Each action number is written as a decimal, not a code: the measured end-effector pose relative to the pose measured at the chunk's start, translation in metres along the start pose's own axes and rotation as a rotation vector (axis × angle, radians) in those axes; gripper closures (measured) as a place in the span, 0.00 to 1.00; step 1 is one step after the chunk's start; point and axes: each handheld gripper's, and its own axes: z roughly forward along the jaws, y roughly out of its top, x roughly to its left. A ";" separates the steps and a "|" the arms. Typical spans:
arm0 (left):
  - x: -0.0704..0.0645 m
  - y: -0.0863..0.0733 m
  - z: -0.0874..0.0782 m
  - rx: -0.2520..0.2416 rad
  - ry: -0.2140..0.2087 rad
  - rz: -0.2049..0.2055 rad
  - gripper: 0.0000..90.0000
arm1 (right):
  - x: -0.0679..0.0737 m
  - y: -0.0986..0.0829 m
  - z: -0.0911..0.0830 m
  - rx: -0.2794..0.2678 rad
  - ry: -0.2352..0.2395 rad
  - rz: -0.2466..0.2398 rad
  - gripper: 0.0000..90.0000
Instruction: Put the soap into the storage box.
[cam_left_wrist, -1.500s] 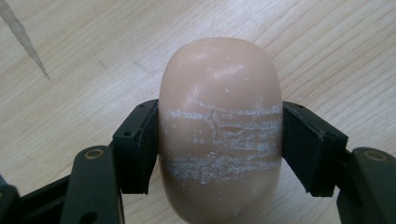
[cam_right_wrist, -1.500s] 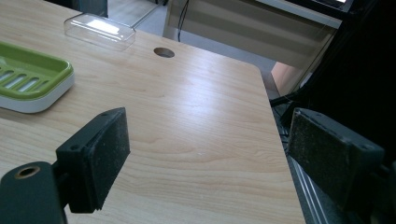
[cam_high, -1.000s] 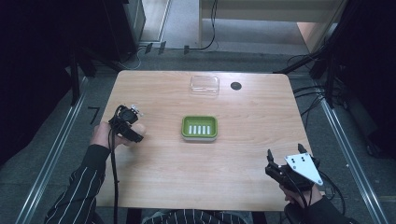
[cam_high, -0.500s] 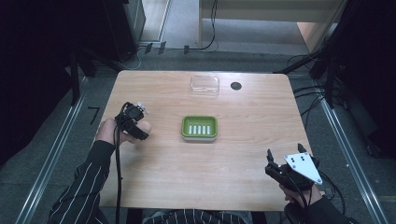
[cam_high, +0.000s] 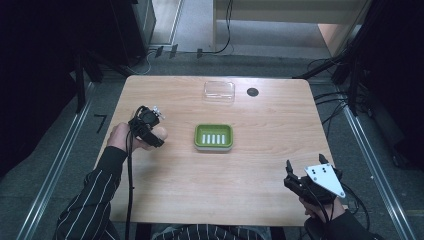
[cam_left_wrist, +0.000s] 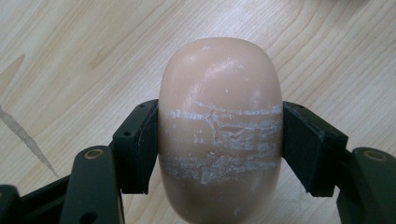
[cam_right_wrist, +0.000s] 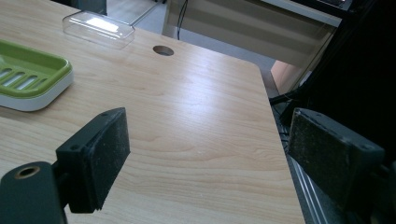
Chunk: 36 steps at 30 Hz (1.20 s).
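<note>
Soap (cam_left_wrist: 219, 130), pink and scratched, is squeezed between the left tool's (cam_high: 150, 131) jaws at the frame's middle left, above the counter (cam_high: 250, 170). The right tool (cam_right_wrist: 210, 154) is held wide apart, lower right.

Both arms reach in from the near edge.
Left tongs (cam_high: 159, 131) clamp a soap (cam_left_wrist: 219, 126); right tongs (cam_high: 290, 175) gape apart, empty.

Bare tabletop (cam_high: 260, 175) between left gripper (cam_high: 159, 134) and right gripper (cam_high: 291, 176). Green soap dish (cam_high: 213, 137) at centre, in the way. Clear lid (cam_high: 219, 92) and round hole (cam_high: 252, 92) near far edge.
</note>
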 end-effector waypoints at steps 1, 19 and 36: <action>0.000 0.000 0.000 0.000 0.000 0.000 0.37 | 0.000 0.000 0.000 0.000 0.000 0.000 0.15; -0.004 0.024 -0.004 -0.018 -0.010 0.072 0.37 | -0.002 -0.002 0.001 0.014 -0.007 -0.005 0.15; -0.010 0.048 0.000 -0.029 -0.025 0.130 0.37 | -0.006 -0.005 -0.004 0.022 -0.023 0.006 0.15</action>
